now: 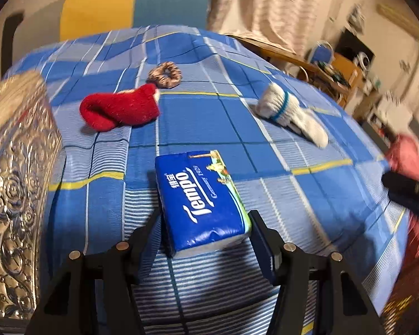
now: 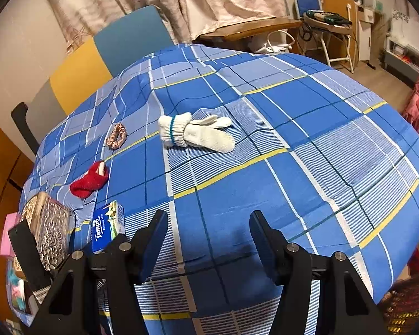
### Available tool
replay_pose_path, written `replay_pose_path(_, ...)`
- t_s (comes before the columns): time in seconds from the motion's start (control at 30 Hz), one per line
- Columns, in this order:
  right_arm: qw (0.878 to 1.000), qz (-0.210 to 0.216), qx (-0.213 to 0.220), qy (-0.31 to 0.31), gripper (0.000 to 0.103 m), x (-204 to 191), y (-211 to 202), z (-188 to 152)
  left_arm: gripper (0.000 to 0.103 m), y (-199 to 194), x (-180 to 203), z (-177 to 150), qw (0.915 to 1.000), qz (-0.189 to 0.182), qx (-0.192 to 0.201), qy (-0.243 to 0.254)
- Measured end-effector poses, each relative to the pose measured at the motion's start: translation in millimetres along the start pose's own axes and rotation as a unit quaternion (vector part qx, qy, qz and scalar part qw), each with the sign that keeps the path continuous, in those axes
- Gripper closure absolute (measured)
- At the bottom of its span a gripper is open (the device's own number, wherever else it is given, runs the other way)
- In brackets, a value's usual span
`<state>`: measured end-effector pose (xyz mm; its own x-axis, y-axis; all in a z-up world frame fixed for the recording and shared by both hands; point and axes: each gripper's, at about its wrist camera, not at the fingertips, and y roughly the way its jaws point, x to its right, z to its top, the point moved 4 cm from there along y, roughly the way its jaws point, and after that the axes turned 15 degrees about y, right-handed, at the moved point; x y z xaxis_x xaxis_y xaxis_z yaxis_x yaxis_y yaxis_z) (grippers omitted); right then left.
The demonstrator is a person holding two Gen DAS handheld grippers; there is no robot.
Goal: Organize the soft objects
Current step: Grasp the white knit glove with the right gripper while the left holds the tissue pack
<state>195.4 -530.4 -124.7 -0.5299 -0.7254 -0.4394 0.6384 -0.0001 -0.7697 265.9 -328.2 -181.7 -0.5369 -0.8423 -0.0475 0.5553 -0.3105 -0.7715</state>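
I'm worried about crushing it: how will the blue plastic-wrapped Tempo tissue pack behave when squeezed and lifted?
The blue plastic-wrapped Tempo tissue pack is probably light and soft, so it should dent rather than break. Its glossy film looks slippery and may slide between the pads. Lying flat on the blue checked cloth, it seems unlikely to roll or tip.

Both grippers are matte black plastic. On the left gripper (image 1: pixel 206 223), two angular fingers rise from a wide, ribbed base and taper toward their tips; the right finger (image 1: pixel 262 240) carries a dark blue pad on its inner face. Four round silver pin heads sit along the linkage, two on each side. The right gripper (image 2: pixel 208 224) has the same build: black tapering fingers, dark blue inner pads, and four silver pins across the arms.
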Motion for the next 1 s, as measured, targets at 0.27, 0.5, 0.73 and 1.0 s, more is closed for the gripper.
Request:
replay_pose_path(0.27,0.993,-0.025,0.021,-0.113,0.033,-30,27,24,0.043,0,-11,-3,0.9981,-0.046,0.027,-0.03)
replay_pose_path(0.5,0.966,-0.052,0.012,-0.251,0.029,-72,93,72,0.043,0,-18,-6,0.9946,-0.076,0.047,-0.053)
replay_pose_path(0.73,0.972,-0.058,-0.025,-0.225,0.034,-73,153,84,0.043,0,-20,-8,0.9926,-0.088,0.058,-0.06)
replay_pose_path(1.0,0.984,-0.017,-0.042,-0.173,0.084,-63,140,73,0.043,1,-21,-10,0.992,-0.092,0.061,-0.062)
